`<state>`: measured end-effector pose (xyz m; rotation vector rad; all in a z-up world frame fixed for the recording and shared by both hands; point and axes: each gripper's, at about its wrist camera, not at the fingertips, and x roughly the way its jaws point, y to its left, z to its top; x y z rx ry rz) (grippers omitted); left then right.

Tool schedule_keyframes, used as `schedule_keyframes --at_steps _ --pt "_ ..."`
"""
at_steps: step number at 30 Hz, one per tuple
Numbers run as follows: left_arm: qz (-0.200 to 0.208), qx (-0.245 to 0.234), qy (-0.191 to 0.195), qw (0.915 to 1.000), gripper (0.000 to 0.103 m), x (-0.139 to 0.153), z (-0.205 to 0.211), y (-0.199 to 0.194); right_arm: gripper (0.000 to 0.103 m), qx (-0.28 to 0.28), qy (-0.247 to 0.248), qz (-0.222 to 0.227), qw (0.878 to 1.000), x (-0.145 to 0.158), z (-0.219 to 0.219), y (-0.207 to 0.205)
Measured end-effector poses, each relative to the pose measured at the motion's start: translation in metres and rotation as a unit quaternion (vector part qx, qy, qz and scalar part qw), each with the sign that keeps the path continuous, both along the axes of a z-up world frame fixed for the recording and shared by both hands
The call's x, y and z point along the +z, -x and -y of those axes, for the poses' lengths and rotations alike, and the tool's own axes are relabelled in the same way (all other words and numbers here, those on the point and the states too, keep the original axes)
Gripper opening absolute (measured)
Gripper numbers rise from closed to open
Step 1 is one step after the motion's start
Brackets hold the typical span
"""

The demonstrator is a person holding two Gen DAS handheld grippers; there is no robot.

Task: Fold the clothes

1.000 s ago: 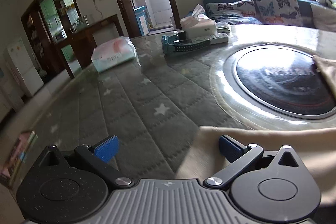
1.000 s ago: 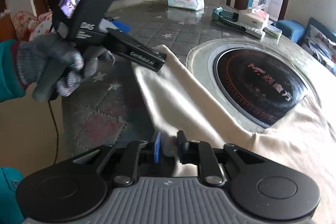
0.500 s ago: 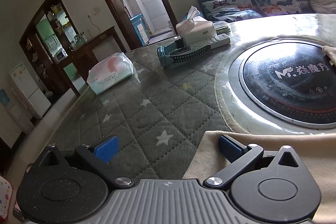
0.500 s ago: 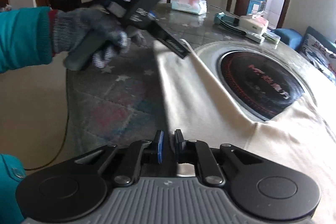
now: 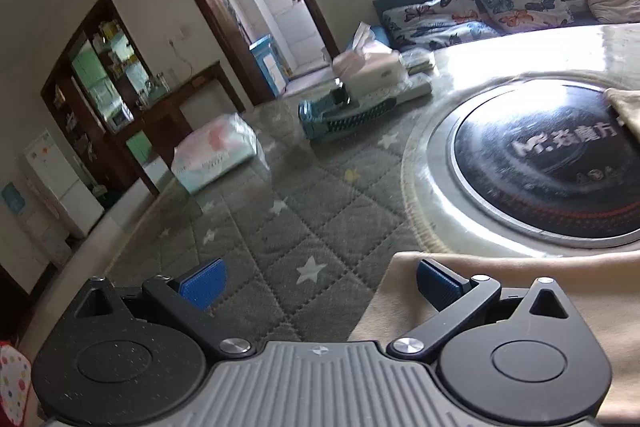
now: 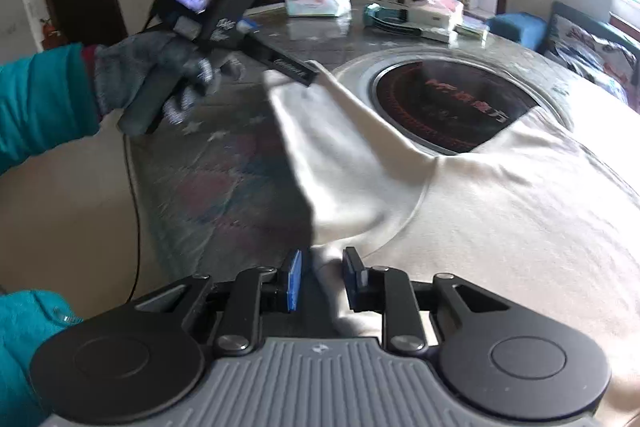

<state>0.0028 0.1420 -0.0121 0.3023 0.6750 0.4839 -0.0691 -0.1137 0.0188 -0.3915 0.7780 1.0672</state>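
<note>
On the quilted surface (image 5: 280, 227), cream shirt (image 6: 500, 227) lies spread, one sleeve lifted. Left hand-held gripper (image 5: 320, 281) jaws wide apart at the hem; right hand-held gripper (image 6: 322, 281) part-open around a fold. Likely light, limp, slippery: pinch hems or seams.

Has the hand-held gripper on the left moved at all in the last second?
Yes. In the right wrist view, the left hand-held gripper has climbed and swung toward the round black cooktop, lifting the cream garment edge with it.
</note>
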Motion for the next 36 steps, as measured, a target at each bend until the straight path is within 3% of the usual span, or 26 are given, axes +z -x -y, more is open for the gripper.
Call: schedule_keyframes --at_steps 3,8,10,14,18,22,27,30,36 --pt "0.012 -0.018 0.004 0.9998 0.103 0.009 0.013 0.007 0.022 -0.006 -0.018 0.004 1.0 0.008 0.012 0.006" --pt "0.029 -0.048 0.055 0.9969 0.103 0.026 0.032 0.018 0.023 -0.061 -0.029 0.015 0.998 0.017 0.046 0.001" --pt "0.028 -0.079 0.086 0.9927 0.103 0.031 0.048 0.023 0.023 -0.091 -0.019 0.014 0.996 0.016 0.062 -0.001" --pt "0.028 -0.144 0.114 0.9827 0.103 0.031 0.085 0.033 0.023 -0.138 -0.004 -0.005 0.99 0.007 0.092 -0.003" --pt "0.016 -0.207 0.129 0.9695 0.103 0.025 0.124 0.038 0.023 -0.146 0.004 -0.027 0.989 -0.001 0.106 0.003" --pt "0.014 -0.263 0.122 0.9568 0.103 0.02 0.157 0.041 0.023 -0.13 0.009 -0.015 0.991 0.001 0.116 0.015" --pt "0.003 -0.32 0.078 0.9442 0.103 0.002 0.194 0.049 0.023 -0.136 0.003 -0.005 0.991 0.007 0.122 0.017" --pt "-0.008 -0.335 0.051 0.9408 0.103 -0.011 0.207 0.053 0.023 -0.136 0.009 -0.023 0.99 0.002 0.124 0.018" --pt "-0.005 -0.352 0.016 0.936 0.103 -0.02 0.215 0.065 0.023 -0.155 -0.014 0.001 0.988 0.015 0.136 0.023"
